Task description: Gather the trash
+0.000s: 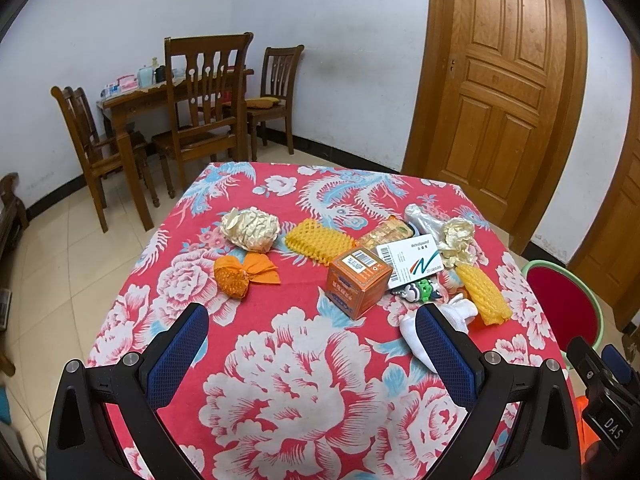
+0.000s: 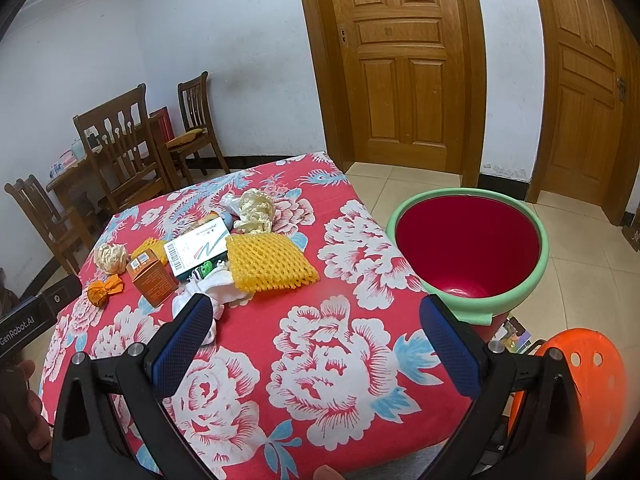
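Right wrist view, notes as spoken.

— Where do things stand?

— Nothing collected yet, by my reading. The red bin (image 2: pixel 468 248) with the green rim stands beside the table's (image 2: pixel 304 320) right edge and I see nothing inside it. My right gripper (image 2: pixel 316 344) hangs over the near part of the cloth, jaws spread wide, nothing between them. My left gripper (image 1: pixel 312 352) is the same: wide apart, holding nothing, over bare cloth.

— And the trash?

— All on the table, far half. Nearest my right side: yellow foam net (image 2: pixel 270 264), with white tissue (image 2: pixel 216 294) just beside it. Behind those, a white medicine box (image 2: pixel 198 250) and an orange carton (image 2: pixel 152 280). Further left, an orange wrapper ball (image 1: pixel 236 276) and a crumpled cream paper (image 1: pixel 250 228). A second crumpled paper (image 2: pixel 256 210) sits at the back, a second yellow net (image 1: pixel 316 240) mid-table.

— So what's left?

— Everything. I judge the net closest to the bin the easy first pick.
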Demonstrator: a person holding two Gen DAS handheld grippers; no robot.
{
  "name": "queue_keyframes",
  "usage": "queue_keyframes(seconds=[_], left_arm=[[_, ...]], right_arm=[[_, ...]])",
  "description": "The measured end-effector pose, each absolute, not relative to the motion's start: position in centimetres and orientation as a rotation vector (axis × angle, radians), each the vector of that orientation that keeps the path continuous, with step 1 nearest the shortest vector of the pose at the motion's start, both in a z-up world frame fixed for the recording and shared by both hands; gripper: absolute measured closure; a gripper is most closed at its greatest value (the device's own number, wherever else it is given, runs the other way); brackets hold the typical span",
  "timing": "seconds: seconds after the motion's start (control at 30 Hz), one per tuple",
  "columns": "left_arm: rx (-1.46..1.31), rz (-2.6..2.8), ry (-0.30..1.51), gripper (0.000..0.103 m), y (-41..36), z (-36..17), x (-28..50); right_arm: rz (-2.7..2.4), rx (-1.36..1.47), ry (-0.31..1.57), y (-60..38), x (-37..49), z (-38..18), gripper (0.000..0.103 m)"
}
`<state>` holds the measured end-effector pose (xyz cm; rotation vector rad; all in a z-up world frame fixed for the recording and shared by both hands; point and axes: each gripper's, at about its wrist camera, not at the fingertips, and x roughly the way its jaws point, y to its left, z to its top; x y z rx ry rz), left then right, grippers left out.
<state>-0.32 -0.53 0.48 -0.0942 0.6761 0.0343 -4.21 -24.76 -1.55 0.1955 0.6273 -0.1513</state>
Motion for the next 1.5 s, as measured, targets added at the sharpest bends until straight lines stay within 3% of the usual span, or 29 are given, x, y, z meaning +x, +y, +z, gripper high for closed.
queue_keyframes(seconds=[1.5], left_arm=[[-0.099, 0.044, 0.708, 0.0, 0.1, -1.0, 0.8]], right_arm=[[-0.147, 0.195, 0.644, -24.8, -3.3, -1.8, 0.002]])
